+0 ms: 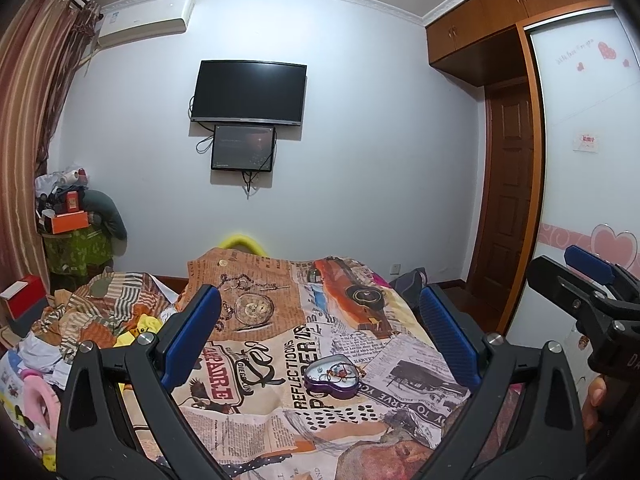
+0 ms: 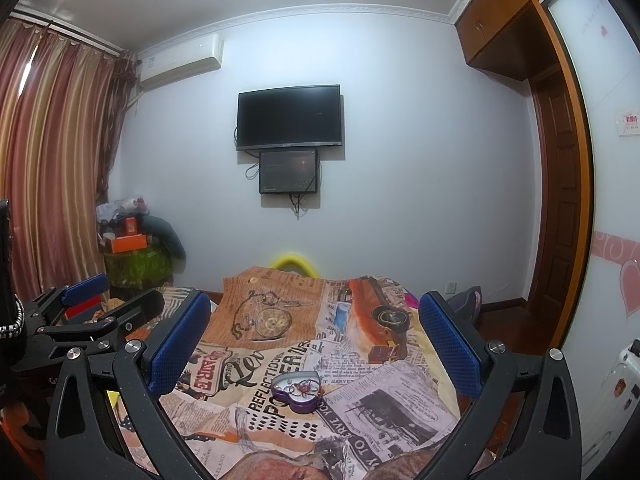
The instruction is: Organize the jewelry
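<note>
A purple heart-shaped tin lies open on the newspaper-print bedspread, with a tangle of jewelry inside it. In the right wrist view the same tin holds the jewelry too. My left gripper is open, held above and short of the tin, its blue pads wide apart with nothing between them. My right gripper is open as well, raised above the tin. Each gripper also shows at the edge of the other's view: the right one and the left one.
Crumpled clothes and bedding pile up on the bed's left side. A red box and a cluttered stand sit by the curtain. A wardrobe and door stand to the right; a television hangs on the far wall.
</note>
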Tool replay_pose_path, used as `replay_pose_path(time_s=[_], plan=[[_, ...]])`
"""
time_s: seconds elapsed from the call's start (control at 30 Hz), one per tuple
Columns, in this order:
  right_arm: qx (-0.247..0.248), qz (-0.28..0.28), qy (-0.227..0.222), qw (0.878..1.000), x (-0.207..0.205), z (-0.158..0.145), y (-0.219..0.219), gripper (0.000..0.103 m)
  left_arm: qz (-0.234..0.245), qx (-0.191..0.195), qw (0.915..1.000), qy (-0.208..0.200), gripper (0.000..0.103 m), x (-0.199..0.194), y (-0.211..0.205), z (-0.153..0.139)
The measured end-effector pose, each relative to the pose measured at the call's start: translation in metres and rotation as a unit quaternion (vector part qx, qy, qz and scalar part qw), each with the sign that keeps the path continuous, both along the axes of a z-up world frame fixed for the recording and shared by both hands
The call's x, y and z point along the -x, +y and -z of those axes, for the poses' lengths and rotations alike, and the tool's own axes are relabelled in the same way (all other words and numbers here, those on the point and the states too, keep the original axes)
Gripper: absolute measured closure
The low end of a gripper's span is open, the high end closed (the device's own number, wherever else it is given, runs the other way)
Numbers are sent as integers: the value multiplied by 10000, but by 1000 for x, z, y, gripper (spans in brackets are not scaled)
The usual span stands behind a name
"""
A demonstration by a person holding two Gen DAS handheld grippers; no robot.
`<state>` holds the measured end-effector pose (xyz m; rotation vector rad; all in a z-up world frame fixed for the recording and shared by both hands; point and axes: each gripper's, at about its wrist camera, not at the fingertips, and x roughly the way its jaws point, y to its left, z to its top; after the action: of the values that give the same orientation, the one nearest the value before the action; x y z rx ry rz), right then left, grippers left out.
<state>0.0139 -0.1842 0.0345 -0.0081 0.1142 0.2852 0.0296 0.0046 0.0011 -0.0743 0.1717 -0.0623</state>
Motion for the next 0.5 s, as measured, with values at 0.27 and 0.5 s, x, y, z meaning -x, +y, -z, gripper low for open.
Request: replay_pose_path(time_s=[0.27, 0.5], plan=[[-23, 29, 39, 10000, 0, -1, 1, 0, 62, 54, 9999, 76, 3, -4, 1, 3], [-76, 34, 186, 9998, -6, 1, 3, 0, 67, 45, 9998, 162, 3, -10, 0, 8]])
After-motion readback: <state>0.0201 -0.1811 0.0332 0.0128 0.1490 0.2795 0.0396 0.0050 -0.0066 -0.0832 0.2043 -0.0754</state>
